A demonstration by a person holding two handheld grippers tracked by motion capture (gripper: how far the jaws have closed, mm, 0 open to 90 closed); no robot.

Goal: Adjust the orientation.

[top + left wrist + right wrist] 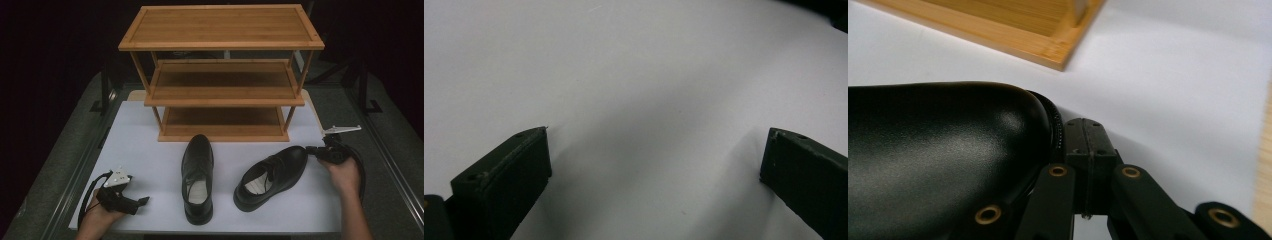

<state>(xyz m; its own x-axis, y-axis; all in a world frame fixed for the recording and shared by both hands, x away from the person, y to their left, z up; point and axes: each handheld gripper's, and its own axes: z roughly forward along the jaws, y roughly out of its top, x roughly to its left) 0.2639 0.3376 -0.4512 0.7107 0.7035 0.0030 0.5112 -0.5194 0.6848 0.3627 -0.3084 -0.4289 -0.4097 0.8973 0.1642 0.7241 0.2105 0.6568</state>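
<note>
we have both shoes (pixel 198 178) (pixel 272 176) on the table (pixel 150 125), none on the rack (pixel 223 80) yet. our right gripper (pixel 1087 145), jaws closed together, nudges the right shoe's toe; left gripper (pixel 654 160) rests wide, holding nothing.

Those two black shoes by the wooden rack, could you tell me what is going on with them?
A person works with a gripper in each hand. The right gripper, fingers shut, rests against the toe of the right-hand shoe, which lies angled on the white table. The left gripper sits open at the near left, apart from the other shoe. The three-tier rack behind holds nothing.
</note>
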